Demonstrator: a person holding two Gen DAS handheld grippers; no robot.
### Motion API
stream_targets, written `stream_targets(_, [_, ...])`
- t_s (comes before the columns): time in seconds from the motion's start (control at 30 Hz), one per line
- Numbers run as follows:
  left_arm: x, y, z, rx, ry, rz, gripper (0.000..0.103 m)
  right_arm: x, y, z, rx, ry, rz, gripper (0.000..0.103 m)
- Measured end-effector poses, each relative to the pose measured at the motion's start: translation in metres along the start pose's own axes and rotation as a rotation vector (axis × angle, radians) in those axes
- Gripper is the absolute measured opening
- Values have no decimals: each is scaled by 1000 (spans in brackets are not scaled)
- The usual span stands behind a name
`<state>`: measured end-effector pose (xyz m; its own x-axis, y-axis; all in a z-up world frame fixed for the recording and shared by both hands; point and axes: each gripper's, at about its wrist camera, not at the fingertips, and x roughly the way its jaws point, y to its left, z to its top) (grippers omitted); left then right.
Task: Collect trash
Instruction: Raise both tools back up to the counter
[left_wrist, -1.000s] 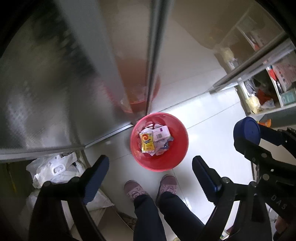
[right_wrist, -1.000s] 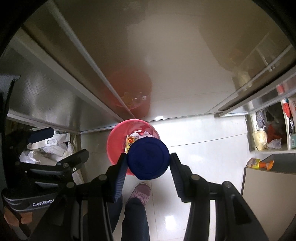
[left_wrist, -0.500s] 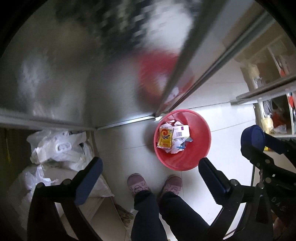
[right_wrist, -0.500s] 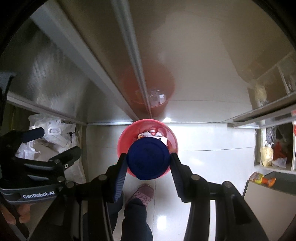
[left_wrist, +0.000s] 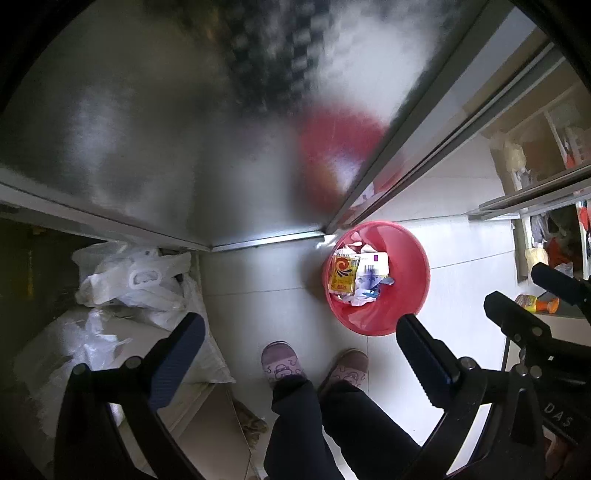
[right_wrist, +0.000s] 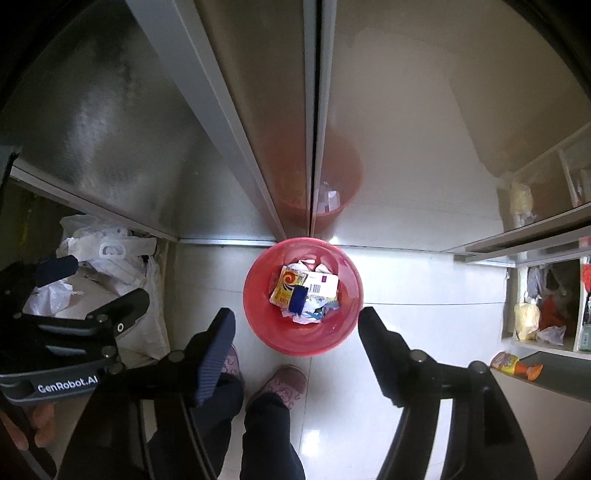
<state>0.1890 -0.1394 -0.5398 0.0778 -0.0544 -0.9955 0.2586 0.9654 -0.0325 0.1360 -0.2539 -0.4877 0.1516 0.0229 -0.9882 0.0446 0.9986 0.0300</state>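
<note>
- Right wrist view looks straight down on a red bin (right_wrist: 303, 295) standing on the pale tiled floor (right_wrist: 424, 332), against the base of a steel cabinet (right_wrist: 221, 129).
- Right hand-held gripper (right_wrist: 297, 328) hangs above the bin's near rim with its jaws spread wide and nothing between them.
- Inside the bin a dark blue piece (right_wrist: 297, 298) lies on the heap, beside a yellow wrapper (right_wrist: 286, 286) and a white labelled packet (right_wrist: 323, 284), among crumpled paper scraps.
- Left wrist view shows the left hand-held gripper (left_wrist: 301, 339) also wide and empty, offset to the bin's left, over the person's slippers (left_wrist: 282, 363).
- White plastic bags (left_wrist: 129, 280) are piled well left of the bin, beside the cabinet.
- An orange-capped bottle (right_wrist: 515, 363) lies far right of the bin, below the shelves.
</note>
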Motion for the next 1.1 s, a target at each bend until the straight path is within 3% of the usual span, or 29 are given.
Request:
stream_targets(0.17, [-38,3,-5,-11,-18,-9,103,-36,2,-6,2,-18,-18,85])
stream_targets(0.57, [-190,6,-11,-5,-136,42,103,-162,14,-6,14,-130,21,90])
stream_targets(0.83, [-297,30,1,-85,-271,84,103,-256,38,26,-48,-263,41,90])
stream_targets(1.1, [-356,67,26,-185,-364,99,103,-313,65,74,-132,-378,47,91])
